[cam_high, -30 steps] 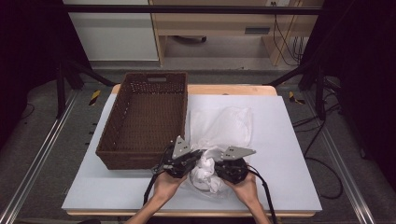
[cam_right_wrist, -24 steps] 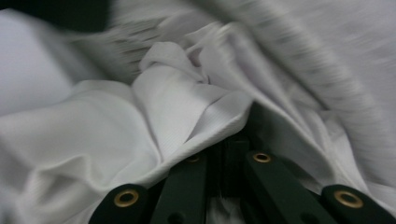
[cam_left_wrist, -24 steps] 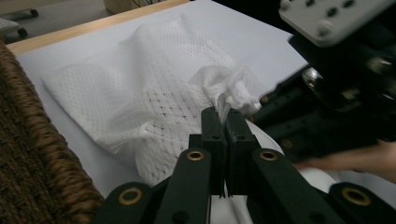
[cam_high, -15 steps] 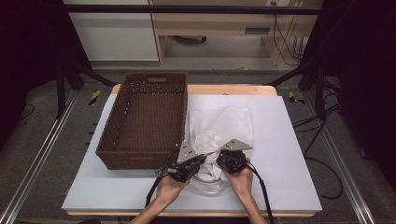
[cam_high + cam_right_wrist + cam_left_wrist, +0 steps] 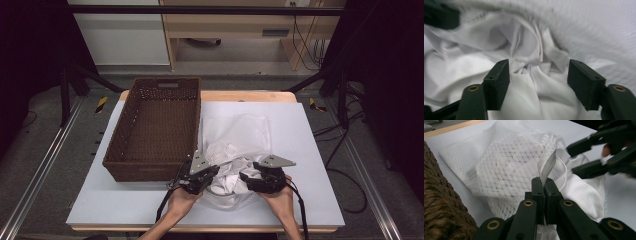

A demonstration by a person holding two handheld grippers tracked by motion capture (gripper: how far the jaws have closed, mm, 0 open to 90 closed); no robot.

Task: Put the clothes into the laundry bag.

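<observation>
Mesh bag hem pinched between closed left gripper jaws; right gripper jaws wide around white cloth.

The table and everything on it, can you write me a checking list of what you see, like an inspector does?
Surface: white table top with a wooden edge at the far side.
Job's things: white mesh bag lying flat beside the brown wicker basket; crumpled white cloth at the bag's near end; basket looks empty.
Clutter: nothing seen.
Grippers: left gripper shut on the mesh bag's edge band; right gripper open, jaws either side of a cloth fold.
Cables: one black cable trails from each gripper toward the near edge.
Surroundings: dark frame legs, grey floor, wooden furniture behind with hanging wires.
</observation>
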